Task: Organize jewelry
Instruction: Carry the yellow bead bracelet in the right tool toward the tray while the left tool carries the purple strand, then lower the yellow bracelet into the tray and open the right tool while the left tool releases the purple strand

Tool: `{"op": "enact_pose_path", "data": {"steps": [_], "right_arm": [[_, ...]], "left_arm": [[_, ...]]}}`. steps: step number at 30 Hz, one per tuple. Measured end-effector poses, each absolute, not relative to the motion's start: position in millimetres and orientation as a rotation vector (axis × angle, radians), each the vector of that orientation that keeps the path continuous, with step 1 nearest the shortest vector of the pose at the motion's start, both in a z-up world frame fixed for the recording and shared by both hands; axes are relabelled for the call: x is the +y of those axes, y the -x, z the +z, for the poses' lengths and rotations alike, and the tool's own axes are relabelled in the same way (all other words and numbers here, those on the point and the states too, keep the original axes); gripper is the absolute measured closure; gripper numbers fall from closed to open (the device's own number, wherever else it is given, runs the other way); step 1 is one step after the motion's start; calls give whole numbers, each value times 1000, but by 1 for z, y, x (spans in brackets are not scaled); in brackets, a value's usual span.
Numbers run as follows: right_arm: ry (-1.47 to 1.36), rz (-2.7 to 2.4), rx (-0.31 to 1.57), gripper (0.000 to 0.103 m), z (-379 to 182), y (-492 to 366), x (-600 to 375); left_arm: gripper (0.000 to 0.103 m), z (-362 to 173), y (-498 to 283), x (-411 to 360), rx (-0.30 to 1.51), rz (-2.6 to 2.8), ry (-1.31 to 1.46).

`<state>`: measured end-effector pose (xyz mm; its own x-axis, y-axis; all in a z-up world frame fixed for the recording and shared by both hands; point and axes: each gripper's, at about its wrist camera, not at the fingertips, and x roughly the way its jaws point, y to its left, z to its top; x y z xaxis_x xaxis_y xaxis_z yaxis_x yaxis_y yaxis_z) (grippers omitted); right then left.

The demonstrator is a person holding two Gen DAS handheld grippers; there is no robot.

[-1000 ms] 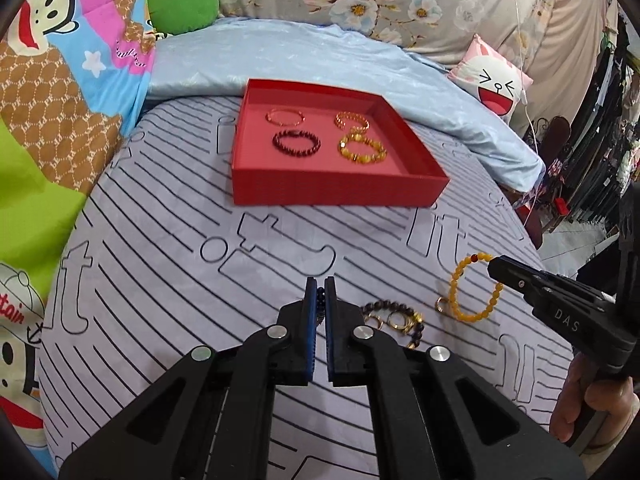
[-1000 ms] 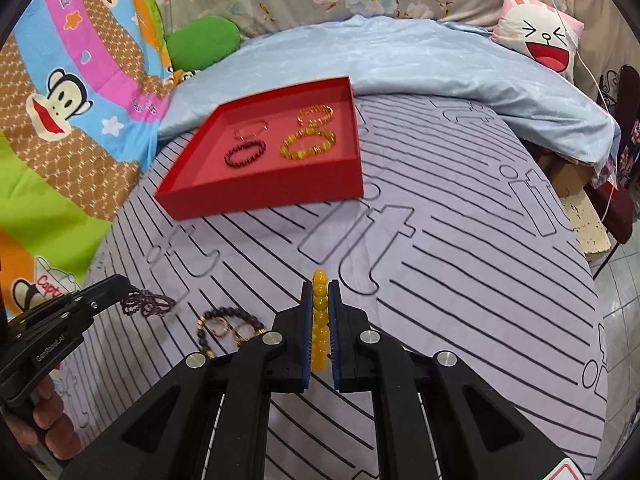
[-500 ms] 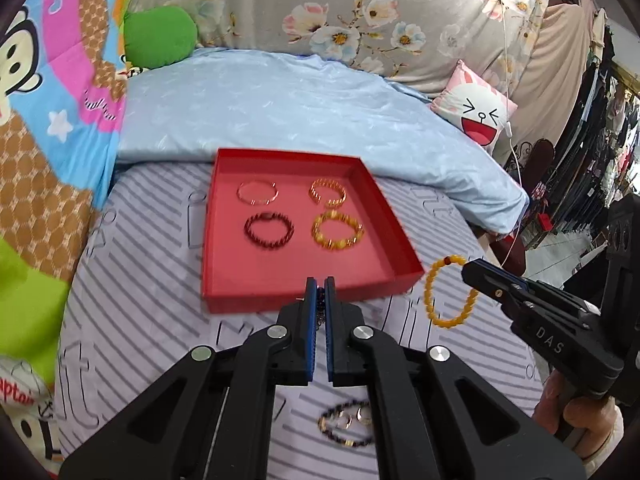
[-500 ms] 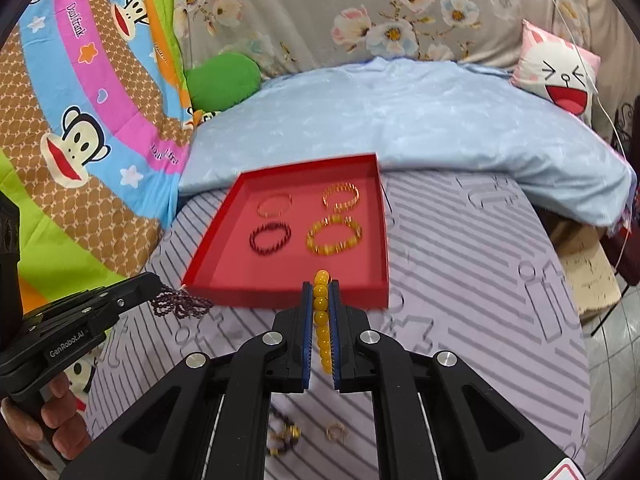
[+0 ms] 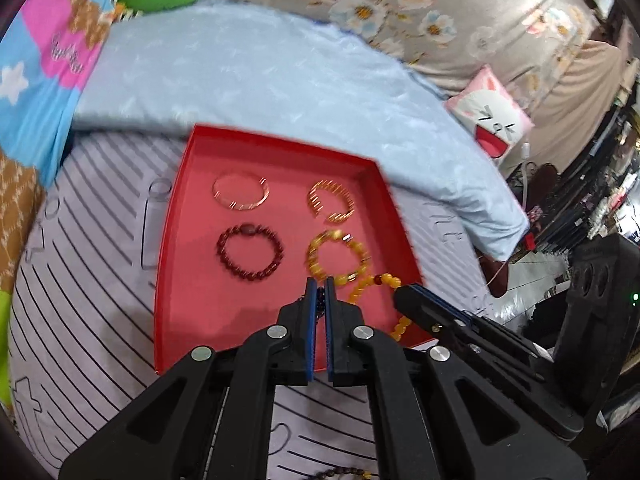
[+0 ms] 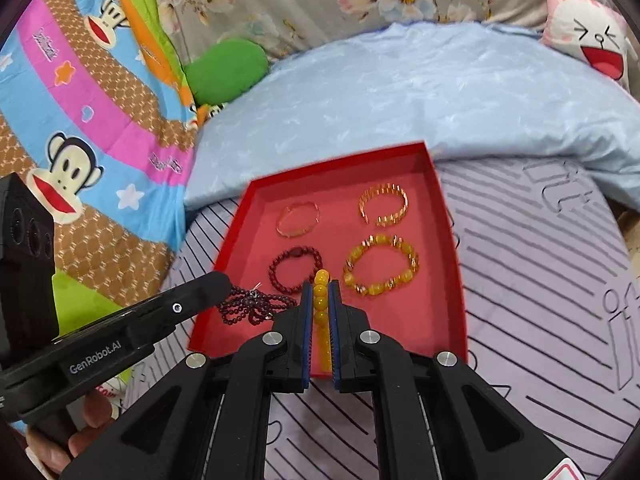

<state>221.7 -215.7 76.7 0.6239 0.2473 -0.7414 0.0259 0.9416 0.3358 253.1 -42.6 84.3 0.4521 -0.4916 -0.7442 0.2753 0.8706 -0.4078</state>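
**Both grippers over the red tray, each holding beads**

The left gripper (image 5: 319,286) reaches over the near edge of the red tray (image 6: 456,264) on the bed, pinching a dark purple bead strand (image 6: 250,306) that dangles in loops. The right gripper (image 6: 320,290) clamps a yellow bead bracelet (image 6: 321,312), its beads lined up lengthwise between the fingers, pointing toward the tray's far end. Four bracelets lie in the tray in two rows: a thin rose-gold bangle (image 6: 298,219), a gold cuff (image 6: 383,205), a dark red one (image 6: 295,269) and a chunky amber one (image 6: 381,266).
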Motion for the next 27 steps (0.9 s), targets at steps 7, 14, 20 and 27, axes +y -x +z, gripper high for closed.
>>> {"op": "enact_pose_path", "data": {"steps": [7, 14, 20, 27], "right_arm": [[-278, 49, 948, 96, 47, -232, -223], [-219, -6, 917, 90, 46, -233, -225], [-218, -12, 884, 78, 53, -228, -228], [-214, 5, 872, 78, 61, -219, -222]], "left_arm": [[100, 50, -268, -33, 1044, -363, 170], [97, 52, -278, -29, 1000, -290, 102], [78, 55, -279, -23, 977, -271, 104], [78, 58, -273, -24, 965, -272, 103]]}}
